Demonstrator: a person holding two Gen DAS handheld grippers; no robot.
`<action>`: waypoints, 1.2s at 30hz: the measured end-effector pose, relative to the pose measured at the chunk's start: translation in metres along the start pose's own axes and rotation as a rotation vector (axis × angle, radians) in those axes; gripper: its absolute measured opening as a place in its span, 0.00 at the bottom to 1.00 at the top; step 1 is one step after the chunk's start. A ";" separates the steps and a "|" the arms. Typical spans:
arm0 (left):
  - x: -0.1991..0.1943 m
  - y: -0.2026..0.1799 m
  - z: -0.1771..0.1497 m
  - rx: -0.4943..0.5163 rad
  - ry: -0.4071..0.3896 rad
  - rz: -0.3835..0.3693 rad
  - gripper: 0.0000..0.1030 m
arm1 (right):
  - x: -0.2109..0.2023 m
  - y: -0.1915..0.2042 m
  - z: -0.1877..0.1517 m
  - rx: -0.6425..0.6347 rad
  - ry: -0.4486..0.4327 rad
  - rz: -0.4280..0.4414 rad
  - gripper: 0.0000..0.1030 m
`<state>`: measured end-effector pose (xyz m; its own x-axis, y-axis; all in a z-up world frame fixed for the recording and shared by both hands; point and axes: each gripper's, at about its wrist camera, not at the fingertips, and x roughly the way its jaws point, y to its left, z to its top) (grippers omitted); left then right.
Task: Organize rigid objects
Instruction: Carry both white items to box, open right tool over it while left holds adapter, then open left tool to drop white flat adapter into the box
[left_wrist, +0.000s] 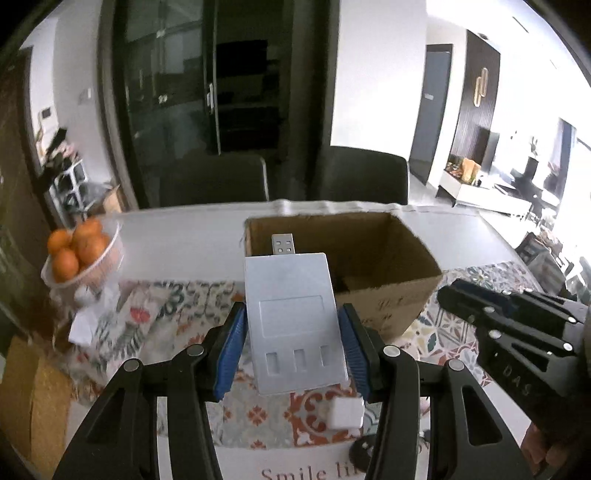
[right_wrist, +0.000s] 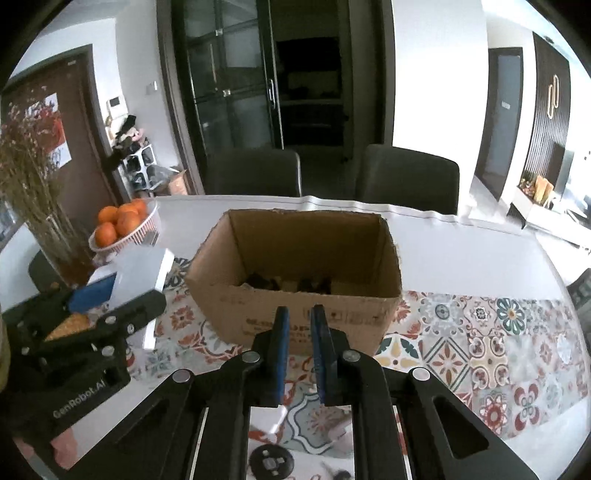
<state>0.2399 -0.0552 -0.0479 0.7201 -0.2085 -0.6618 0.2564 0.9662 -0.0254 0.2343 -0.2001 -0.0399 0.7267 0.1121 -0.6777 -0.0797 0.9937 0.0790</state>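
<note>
My left gripper is shut on a flat grey USB hub with its plug pointing forward, held above the patterned cloth just before the open cardboard box. The hub and left gripper also show in the right wrist view, left of the box. Dark small items lie on the box floor. My right gripper is nearly closed with a narrow gap and holds nothing, close to the box's near wall. It shows in the left wrist view at the right.
A white basket of oranges and a vase of dried stems stand left. A small white cube and a round dark object lie on the cloth near me. Two chairs stand behind the table.
</note>
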 end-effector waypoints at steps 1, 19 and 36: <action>0.001 -0.002 0.004 0.009 -0.003 -0.003 0.48 | 0.001 -0.003 0.002 0.012 0.006 0.009 0.13; 0.047 -0.026 0.067 0.052 0.034 -0.051 0.48 | 0.018 -0.035 0.055 0.045 -0.006 -0.031 0.13; 0.110 -0.030 0.083 0.086 0.204 -0.073 0.48 | 0.064 -0.049 0.067 0.096 0.087 -0.021 0.13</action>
<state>0.3649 -0.1195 -0.0576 0.5545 -0.2337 -0.7987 0.3633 0.9314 -0.0204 0.3311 -0.2423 -0.0382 0.6656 0.0956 -0.7402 0.0031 0.9914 0.1309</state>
